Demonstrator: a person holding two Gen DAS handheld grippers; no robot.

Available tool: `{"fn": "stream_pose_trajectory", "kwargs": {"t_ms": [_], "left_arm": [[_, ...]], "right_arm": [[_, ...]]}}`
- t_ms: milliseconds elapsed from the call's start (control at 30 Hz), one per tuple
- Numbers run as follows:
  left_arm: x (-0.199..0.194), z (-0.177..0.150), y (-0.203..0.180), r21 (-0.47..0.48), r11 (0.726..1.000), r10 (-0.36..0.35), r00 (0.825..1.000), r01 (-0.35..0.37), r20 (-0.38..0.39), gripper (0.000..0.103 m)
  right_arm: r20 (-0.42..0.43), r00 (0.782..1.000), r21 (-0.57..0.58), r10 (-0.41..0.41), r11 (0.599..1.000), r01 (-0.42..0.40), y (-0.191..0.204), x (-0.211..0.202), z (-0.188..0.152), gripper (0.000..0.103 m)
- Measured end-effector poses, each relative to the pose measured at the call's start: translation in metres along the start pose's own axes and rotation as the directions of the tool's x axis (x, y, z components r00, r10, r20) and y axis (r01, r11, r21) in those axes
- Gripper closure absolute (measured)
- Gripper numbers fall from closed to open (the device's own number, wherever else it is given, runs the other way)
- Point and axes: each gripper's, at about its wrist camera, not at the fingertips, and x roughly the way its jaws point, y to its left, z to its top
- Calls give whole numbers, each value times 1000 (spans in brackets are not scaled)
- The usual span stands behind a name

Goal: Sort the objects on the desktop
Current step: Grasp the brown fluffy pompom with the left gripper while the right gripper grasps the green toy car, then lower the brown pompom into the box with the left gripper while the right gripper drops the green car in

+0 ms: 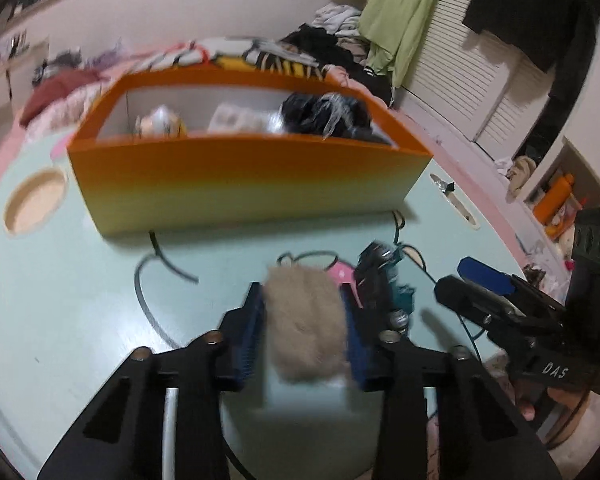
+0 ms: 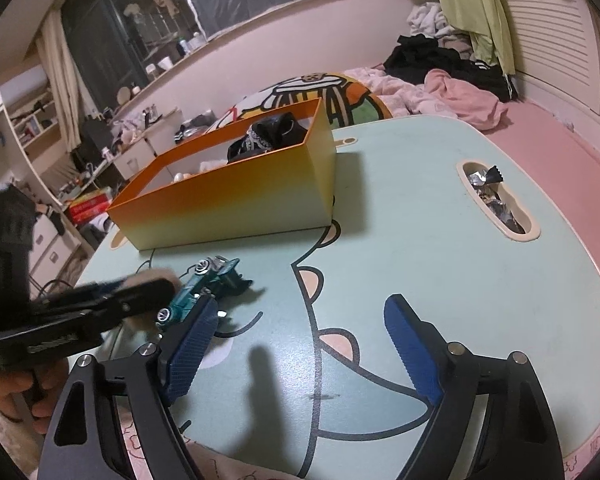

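Left wrist view: your left tool [image 1: 305, 334] has its pads clamped on the beige furry toy [image 1: 306, 320], just off the table [image 1: 80, 280] in front of the orange box [image 1: 244, 184]. You're mid pick-up; next, carry it over the box rim and let go. Your right tool [image 2: 300, 348] stands wide, holding nothing, beside the teal toy car [image 2: 196, 292].
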Motion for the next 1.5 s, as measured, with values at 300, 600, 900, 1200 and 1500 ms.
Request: {"fn": "stream_pose_trajectory", "kwargs": {"t_ms": [300, 600, 900, 1200, 1500], "left_arm": [[2, -13, -26, 159, 973, 163, 986, -168, 44, 78], [-28, -21, 15, -21, 999, 42, 987, -39, 157, 79], [-39, -23, 18, -66, 994, 95, 971, -82, 221, 79], [-37, -20, 14, -50, 995, 90, 971, -81, 221, 79], [-60, -4, 9, -9, 998, 66, 955, -67, 289, 79]], "right_arm": [[-9, 1000, -23, -14, 1000, 14, 2, 3, -1, 17], [-35, 999, -83, -16, 996, 13, 21, 6, 5, 17], [-114, 992, -241, -45, 970, 16, 73, 31, 13, 17], [-126, 989, -326, -75, 945, 30, 83, 37, 4, 80], [-72, 993, -241, 89, 965, -104, 76, 13, 29, 80]]}}
